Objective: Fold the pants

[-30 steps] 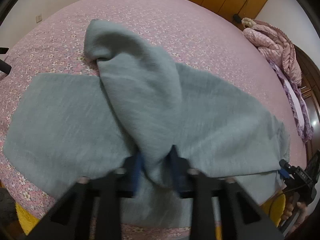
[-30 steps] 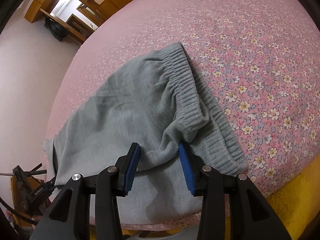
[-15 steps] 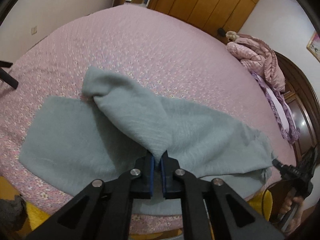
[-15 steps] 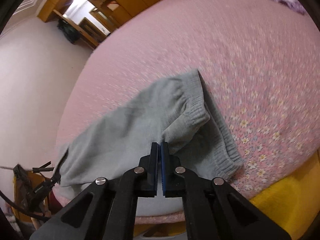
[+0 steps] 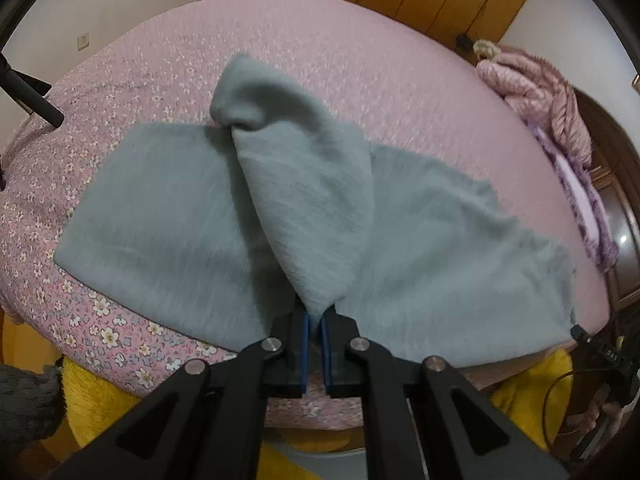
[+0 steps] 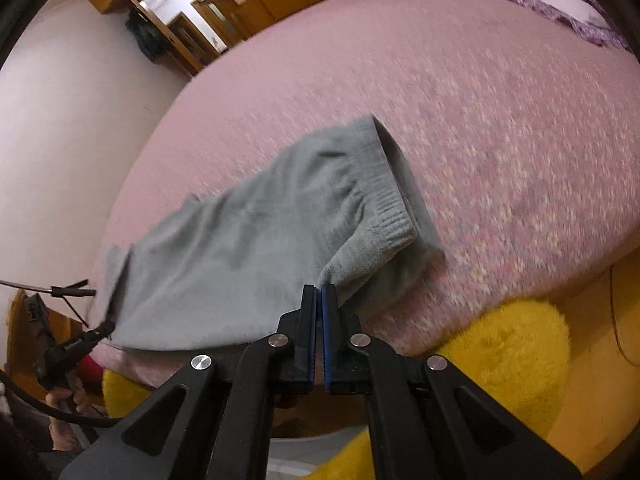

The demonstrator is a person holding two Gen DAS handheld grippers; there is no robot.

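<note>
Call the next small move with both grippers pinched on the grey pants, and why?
Probably carry both pinched edges away across the bed together. The left gripper and right gripper are each shut on a raised edge of the pants, the right near the waistband; the rest lies flat.

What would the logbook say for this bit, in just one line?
step: lifting near edge | left tongs: shut on grey pants | right tongs: shut on waistband | surface: pink floral bed

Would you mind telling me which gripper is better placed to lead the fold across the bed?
Probably the left gripper: its jaws are shut on a raised peak of the grey pants mid-length. The right gripper pinches only the waistband corner at the end.
</note>
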